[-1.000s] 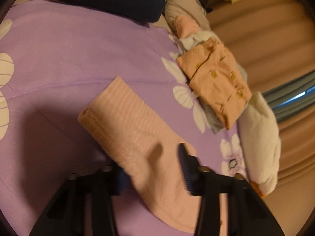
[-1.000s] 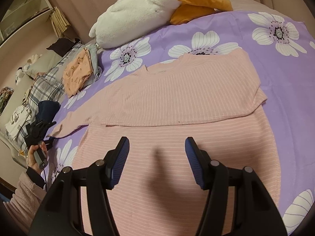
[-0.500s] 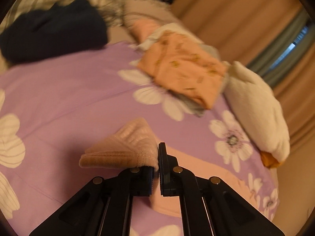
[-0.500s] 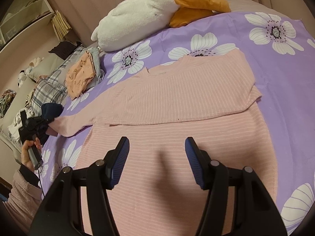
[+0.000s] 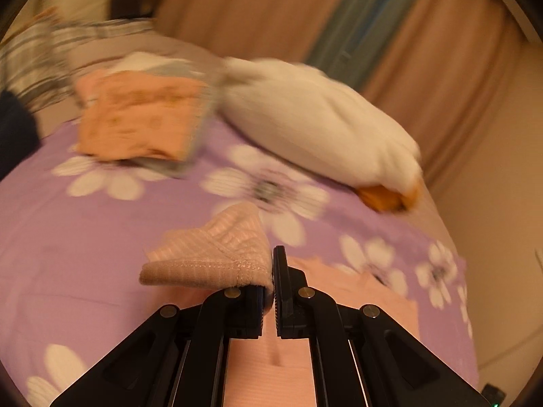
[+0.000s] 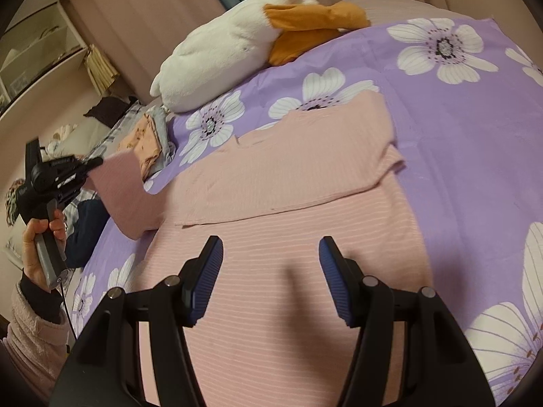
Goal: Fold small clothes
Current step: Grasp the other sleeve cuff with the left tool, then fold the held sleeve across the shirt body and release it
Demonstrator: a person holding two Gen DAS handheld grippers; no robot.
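Note:
A pink striped sweater (image 6: 288,224) lies flat on the purple flowered bedspread (image 6: 475,142), its right sleeve folded across the chest. My left gripper (image 5: 269,271) is shut on the cuff of the left sleeve (image 5: 217,254) and holds it lifted above the bed. In the right wrist view the left gripper (image 6: 96,162) shows at the far left with the sleeve (image 6: 125,190) hanging from it. My right gripper (image 6: 271,264) is open and empty, hovering over the sweater's lower body.
A white plush goose (image 6: 237,44) with orange feet lies at the head of the bed. A stack of folded orange and grey clothes (image 5: 139,122) sits left of it. A dark blue garment (image 6: 86,224) and plaid bedding (image 5: 30,57) lie at the left edge.
My left gripper closed on the sleeve cuff, then lifted it off the bed and swung it toward the sweater's body. My right gripper stayed open over the sweater.

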